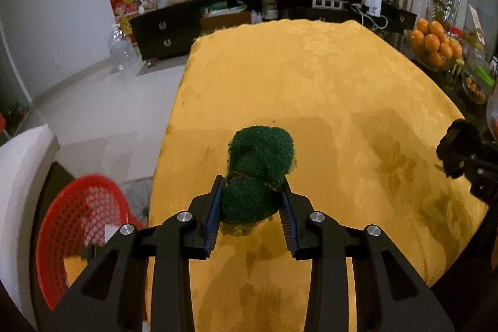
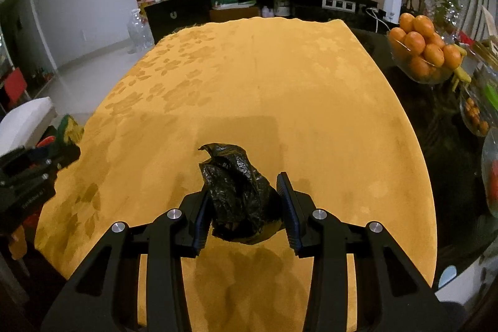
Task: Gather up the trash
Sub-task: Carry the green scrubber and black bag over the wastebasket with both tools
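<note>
My left gripper is shut on a crumpled green scouring pad, held just above the yellow tablecloth. My right gripper is shut on a crumpled black plastic bag, held over the same yellow cloth. A red perforated basket sits low at the left, beside the table edge, with something pale inside. The right gripper's body shows at the right edge of the left wrist view. The left gripper's body shows at the left edge of the right wrist view.
A bowl of oranges and other glass dishes stand on the dark surface at the right of the table. A white seat stands at the left by the basket. A dark sideboard with frames and a globe runs along the far wall.
</note>
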